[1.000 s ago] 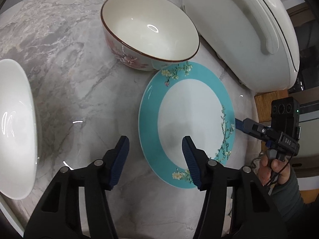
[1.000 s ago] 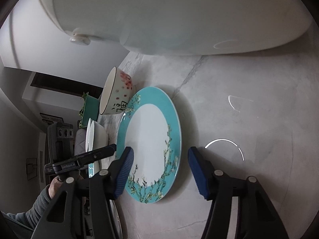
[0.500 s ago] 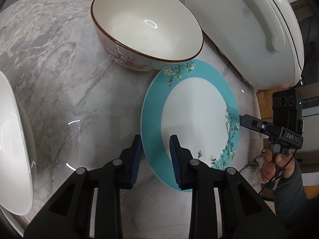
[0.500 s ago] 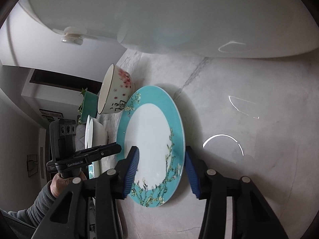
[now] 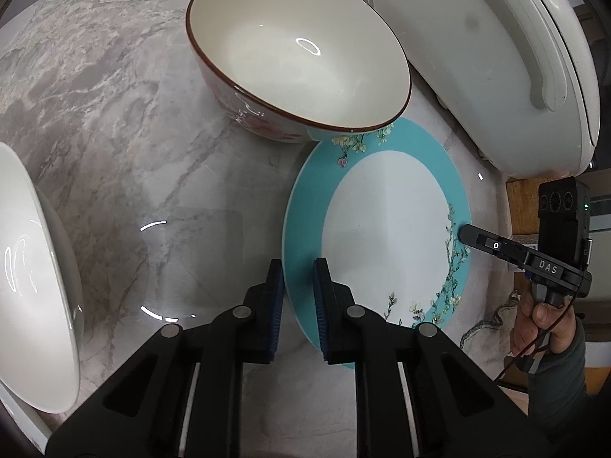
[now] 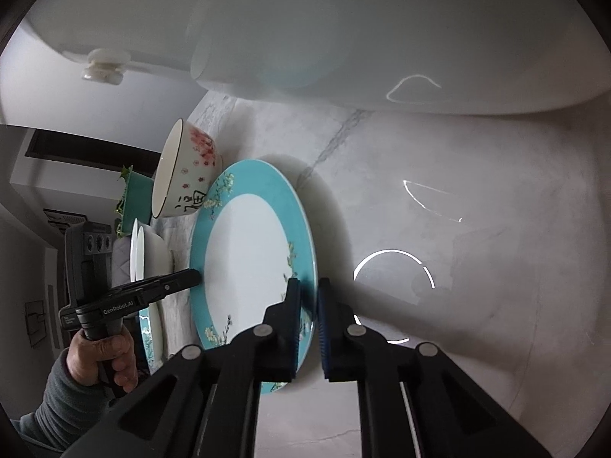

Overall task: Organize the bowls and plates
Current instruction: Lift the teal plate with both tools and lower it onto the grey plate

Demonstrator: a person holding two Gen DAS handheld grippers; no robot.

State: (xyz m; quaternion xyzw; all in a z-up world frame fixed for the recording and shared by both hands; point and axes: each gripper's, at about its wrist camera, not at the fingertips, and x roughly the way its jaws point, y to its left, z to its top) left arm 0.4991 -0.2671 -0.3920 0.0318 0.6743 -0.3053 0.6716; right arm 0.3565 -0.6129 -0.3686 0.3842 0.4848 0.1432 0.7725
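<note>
A teal-rimmed plate with a white centre and flower sprigs lies on the marble table; it also shows in the right wrist view. My left gripper is shut on its near-left rim. My right gripper is shut on the opposite rim. A floral bowl with a brown lip stands just behind the plate, its lip over the plate's far rim; it shows in the right wrist view too.
A large white lidded cooker stands at the back right, close to the plate, and fills the top of the right wrist view. A white dish sits at the left table edge. Stacked white plates stand beyond the teal plate.
Both grippers have moved in and closed from wide open onto opposite rims of the teal plate. The bowl looks nearer in the left wrist view.
</note>
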